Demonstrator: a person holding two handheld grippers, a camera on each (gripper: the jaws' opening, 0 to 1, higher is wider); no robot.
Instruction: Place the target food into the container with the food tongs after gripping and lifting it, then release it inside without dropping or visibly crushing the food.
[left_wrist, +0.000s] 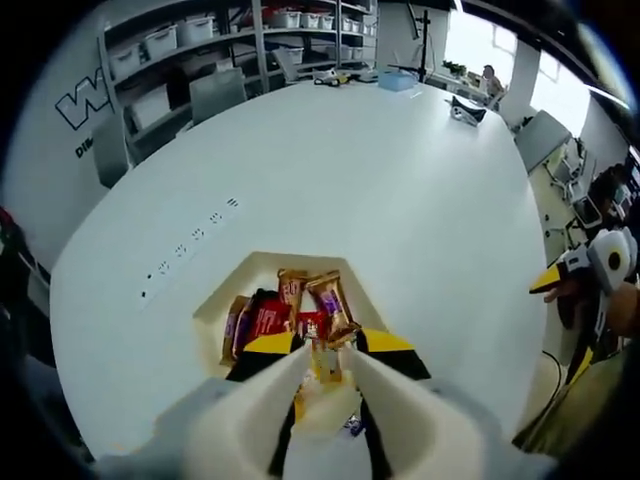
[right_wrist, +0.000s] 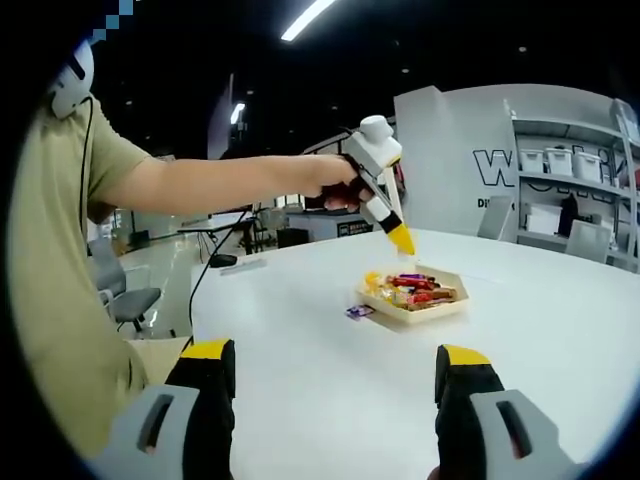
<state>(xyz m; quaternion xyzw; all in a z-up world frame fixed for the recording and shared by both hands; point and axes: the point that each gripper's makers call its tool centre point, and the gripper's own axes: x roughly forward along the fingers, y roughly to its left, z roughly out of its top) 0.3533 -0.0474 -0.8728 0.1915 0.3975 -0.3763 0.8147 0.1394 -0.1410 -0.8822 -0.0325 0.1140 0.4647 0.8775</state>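
Note:
A shallow cream tray (left_wrist: 226, 296) (right_wrist: 441, 309) of wrapped sweets (left_wrist: 298, 312) (right_wrist: 416, 287) lies on the round white table (left_wrist: 400, 200). One purple sweet (left_wrist: 353, 425) (right_wrist: 358, 311) lies loose on the table beside it. My left gripper (left_wrist: 327, 348) hovers just above the tray's near end, its yellow-tipped jaws a narrow gap apart, with a yellow sweet (left_wrist: 325, 366) in the tray showing through that gap. In the right gripper view the left gripper (right_wrist: 400, 238), held in a person's hand, points down over the tray with nothing hanging from it. My right gripper (right_wrist: 332, 355) stands wide open and well back from the tray, and appears again as the right gripper (left_wrist: 590, 268) at the table's right edge.
Shelves with white bins (left_wrist: 180, 40) and grey chairs (left_wrist: 215, 92) stand behind the table. A blue box (left_wrist: 397, 80) and small items sit at the far end. A dark puck with a cable (right_wrist: 222, 261) rests near the table's edge. The person's body (right_wrist: 60, 300) is at the left.

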